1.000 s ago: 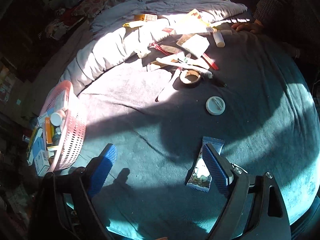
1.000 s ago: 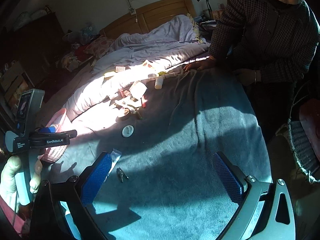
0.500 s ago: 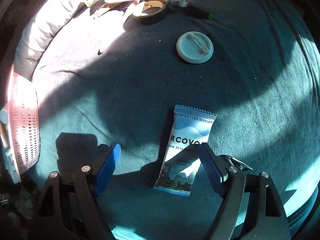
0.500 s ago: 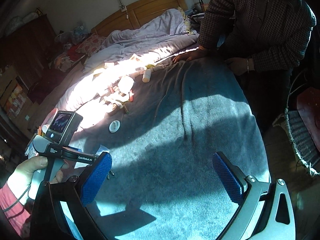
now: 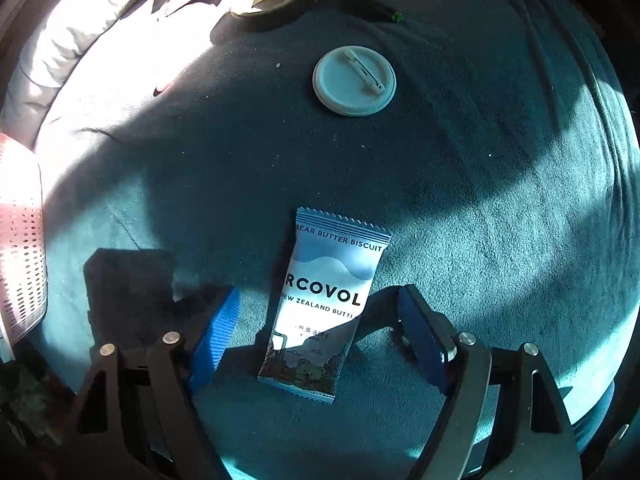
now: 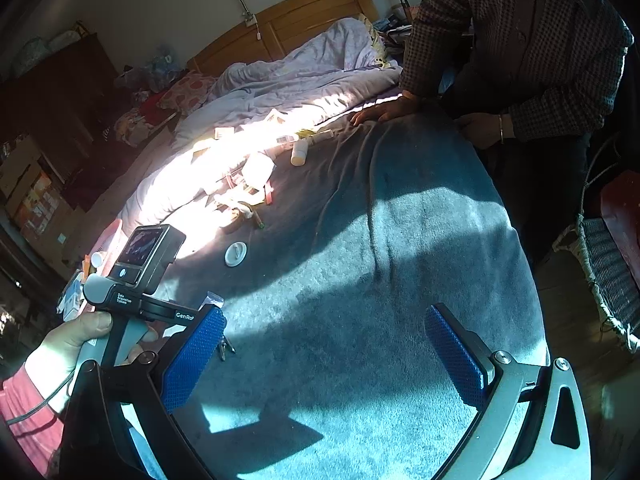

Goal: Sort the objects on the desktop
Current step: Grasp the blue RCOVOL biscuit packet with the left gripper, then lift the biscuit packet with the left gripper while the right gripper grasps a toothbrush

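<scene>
Glossy biscuit packet (image 5: 326, 304) (plush blanket (image 5: 500, 240))

pink basket (image 5: 20, 248) cut off, clutter (image 6: 244, 184) indistinct

The biscuit packet (image 5: 326, 304) reads "BEAR BUTTER BISCUIT", "RCOVOL", "NEW ZEALAND".

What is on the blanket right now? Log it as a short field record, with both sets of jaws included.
surface: dark teal plush blanket
target: blue and white biscuit packet, lying flat
left gripper: jaws closing either side of the packet, pads not yet touching it
right gripper: jaws open, empty
nearby: round white pin badge, pin side up
container: pink perforated plastic basket, at left edge
</scene>
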The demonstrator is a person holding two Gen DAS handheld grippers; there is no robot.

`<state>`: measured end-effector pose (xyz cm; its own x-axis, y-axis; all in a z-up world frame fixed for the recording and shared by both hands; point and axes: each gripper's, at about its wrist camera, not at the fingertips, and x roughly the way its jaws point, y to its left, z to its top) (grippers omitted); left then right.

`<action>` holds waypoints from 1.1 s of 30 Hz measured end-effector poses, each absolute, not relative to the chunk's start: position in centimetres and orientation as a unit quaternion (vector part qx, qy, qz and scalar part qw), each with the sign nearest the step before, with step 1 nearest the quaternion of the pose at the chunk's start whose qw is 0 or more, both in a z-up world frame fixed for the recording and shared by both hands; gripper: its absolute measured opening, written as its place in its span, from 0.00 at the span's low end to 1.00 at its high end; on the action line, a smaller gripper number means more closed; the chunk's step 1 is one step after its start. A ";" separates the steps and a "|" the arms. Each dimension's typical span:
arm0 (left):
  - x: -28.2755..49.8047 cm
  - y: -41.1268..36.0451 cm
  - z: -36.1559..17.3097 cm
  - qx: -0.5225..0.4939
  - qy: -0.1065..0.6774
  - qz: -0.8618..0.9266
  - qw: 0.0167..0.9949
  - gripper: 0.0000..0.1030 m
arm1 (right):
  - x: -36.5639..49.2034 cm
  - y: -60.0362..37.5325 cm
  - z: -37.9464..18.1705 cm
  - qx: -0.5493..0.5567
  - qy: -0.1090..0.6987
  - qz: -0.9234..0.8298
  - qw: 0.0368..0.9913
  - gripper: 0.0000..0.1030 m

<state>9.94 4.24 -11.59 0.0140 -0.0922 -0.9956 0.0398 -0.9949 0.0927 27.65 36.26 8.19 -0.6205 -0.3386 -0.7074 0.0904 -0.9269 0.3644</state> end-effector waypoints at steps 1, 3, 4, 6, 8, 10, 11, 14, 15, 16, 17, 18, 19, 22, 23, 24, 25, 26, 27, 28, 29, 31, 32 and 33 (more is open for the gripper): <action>10.2 4.0 -11.5 0.711 -0.009 -0.701 0.045 0.70 | 27.6 36.3 8.1 0.419 -0.150 -0.887 0.123 1.00; 10.7 3.7 -11.0 0.711 -0.001 -0.702 0.049 0.40 | 27.7 36.0 8.2 0.418 -0.147 -0.888 0.123 1.00; 10.9 3.5 -10.7 0.704 -0.014 -0.707 0.064 0.39 | 27.7 35.9 8.2 0.416 -0.147 -0.888 0.125 1.00; 11.3 3.1 -10.2 0.690 -0.026 -0.719 0.082 0.37 | 27.8 35.4 8.1 0.416 -0.145 -0.888 0.130 1.00; 11.7 2.3 -9.7 0.682 -0.009 -0.727 0.080 0.36 | 27.9 34.8 7.9 0.414 -0.138 -0.890 0.132 1.00; 12.2 1.7 -8.7 0.666 -0.003 -0.742 0.082 0.36 | 27.7 34.1 7.5 0.417 -0.130 -0.888 0.141 1.00; 12.4 1.3 -8.2 0.658 0.000 -0.748 0.085 0.36 | 27.5 33.7 7.2 0.418 -0.122 -0.889 0.143 1.00; 12.7 0.2 -7.1 0.641 0.020 -0.762 0.091 0.36 | 26.3 31.9 6.6 0.418 -0.094 -0.889 0.160 1.00; 12.7 -0.3 -6.8 0.635 0.023 -0.766 0.097 0.36 | 25.6 31.1 6.4 0.420 -0.085 -0.888 0.166 1.00; 12.7 -0.7 -6.6 0.630 0.023 -0.769 0.103 0.36 | 25.0 30.4 6.3 0.420 -0.076 -0.888 0.172 1.00; 12.8 -1.1 -6.5 0.626 0.026 -0.773 0.103 0.36 | 24.1 29.4 6.2 0.420 -0.064 -0.887 0.182 1.00; 12.7 -1.4 -6.4 0.623 0.029 -0.775 0.103 0.36 | 23.3 28.4 6.2 0.418 -0.051 -0.886 0.192 1.00; 12.6 -1.7 -6.3 0.620 0.026 -0.777 0.106 0.36 | 22.5 27.5 6.4 0.413 -0.037 -0.888 0.200 1.00; 12.4 -3.3 -6.2 0.611 0.027 -0.783 0.112 0.36 | 19.3 23.8 7.3 0.383 0.024 -0.890 0.247 0.99; 12.0 -3.9 -6.3 0.610 0.035 -0.784 0.112 0.37 | 18.2 22.6 7.5 0.375 0.044 -0.887 0.267 0.99; 11.6 -5.1 -6.7 0.606 0.041 -0.786 0.114 0.36 | 17.0 21.3 7.5 0.366 0.062 -0.882 0.291 0.95; 11.6 -5.4 -6.6 0.604 0.049 -0.787 0.113 0.36 | 15.6 20.2 7.5 0.361 0.075 -0.877 0.308 0.92; 11.2 -5.7 -6.9 0.603 0.055 -0.788 0.111 0.36 | 14.2 19.1 7.4 0.363 0.083 -0.871 0.319 0.85; 11.1 -5.9 -6.9 0.602 0.055 -0.789 0.111 0.37 | 12.3 18.1 7.1 0.372 0.084 -0.862 0.335 0.78; 11.1 -6.2 -6.8 0.601 0.054 -0.789 0.113 0.37 | 10.6 17.1 6.7 0.379 0.086 -0.855 0.342 0.74; 11.1 -6.3 -6.7 0.599 0.053 -0.791 0.113 0.37 | 9.0 16.2 6.4 0.388 0.088 -0.849 0.348 0.59; 11.1 -6.8 -6.5 0.597 0.060 -0.793 0.106 0.37 | 5.8 14.2 5.6 0.404 0.093 -0.837 0.357 0.49; 11.1 -7.3 -6.4 0.594 0.066 -0.795 0.106 0.37 | 4.7 13.0 5.1 0.406 0.102 -0.833 0.361 0.48; 11.0 -7.6 -6.3 0.591 0.072 -0.797 0.105 0.37 | 3.4 12.0 4.8 0.411 0.111 -0.828 0.364 0.45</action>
